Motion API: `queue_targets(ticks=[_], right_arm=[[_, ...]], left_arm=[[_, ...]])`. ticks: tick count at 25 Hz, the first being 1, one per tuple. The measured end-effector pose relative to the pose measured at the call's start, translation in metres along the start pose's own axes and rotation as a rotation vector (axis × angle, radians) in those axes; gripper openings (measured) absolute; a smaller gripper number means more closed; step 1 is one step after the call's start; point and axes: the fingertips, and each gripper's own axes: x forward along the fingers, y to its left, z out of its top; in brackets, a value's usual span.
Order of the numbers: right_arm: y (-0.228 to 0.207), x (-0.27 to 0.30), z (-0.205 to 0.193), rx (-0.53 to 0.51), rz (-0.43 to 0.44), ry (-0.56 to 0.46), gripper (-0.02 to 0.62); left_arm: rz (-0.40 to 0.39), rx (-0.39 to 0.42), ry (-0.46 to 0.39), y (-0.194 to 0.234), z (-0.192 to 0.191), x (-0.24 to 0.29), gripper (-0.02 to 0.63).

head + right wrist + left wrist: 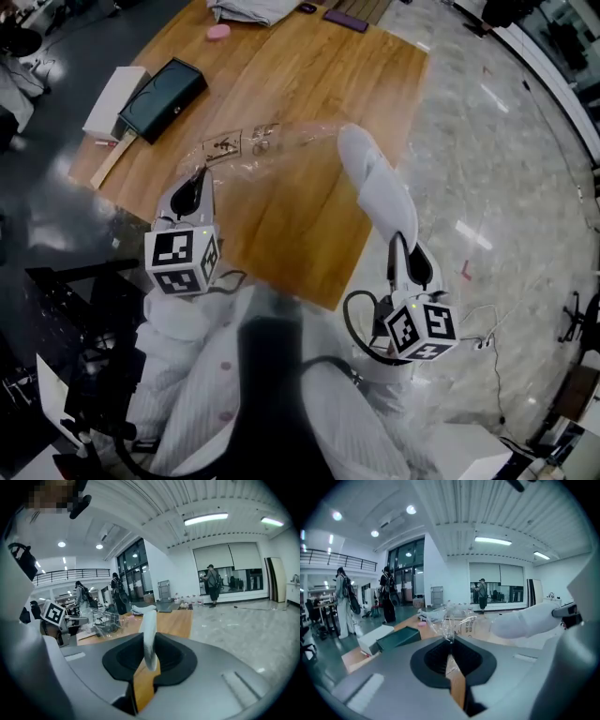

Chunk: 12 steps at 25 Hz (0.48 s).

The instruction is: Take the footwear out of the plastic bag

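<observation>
A clear plastic bag (253, 145) with printed marks hangs stretched above the wooden table (309, 75). My left gripper (192, 199) is shut on its near corner, and the crinkled film (451, 620) rises from between the closed jaws (450, 643). A long white soft slipper (377, 192) is held by its near end in my right gripper (409, 251), whose jaws pinch it (149, 634). The slipper's far tip reaches the bag's right end; I cannot tell whether it is still inside. In the left gripper view the slipper (525, 619) shows at the right.
A dark green box (161, 98) and a white box (114, 101) lie at the table's left, with a pink object (217, 32), grey cloth (248, 9) and a purple flat item (345, 19) at the far end. A marble floor (497, 178) lies to the right. People stand far off.
</observation>
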Motion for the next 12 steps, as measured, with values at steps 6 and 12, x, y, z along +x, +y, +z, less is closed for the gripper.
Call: queue_targets(ticks=[6,12], right_arm=[[0.023,-0.002,0.000,-0.050,-0.003,-0.065,0.075],[0.025,-0.010,0.004,-0.045,-0.002,-0.085,0.074]], left_arm=[[-0.032,-0.002,-0.047,-0.014,0.011,-0.008,0.003],[-0.063,-0.015,-0.036,-0.021,0.006,-0.012,0.003]])
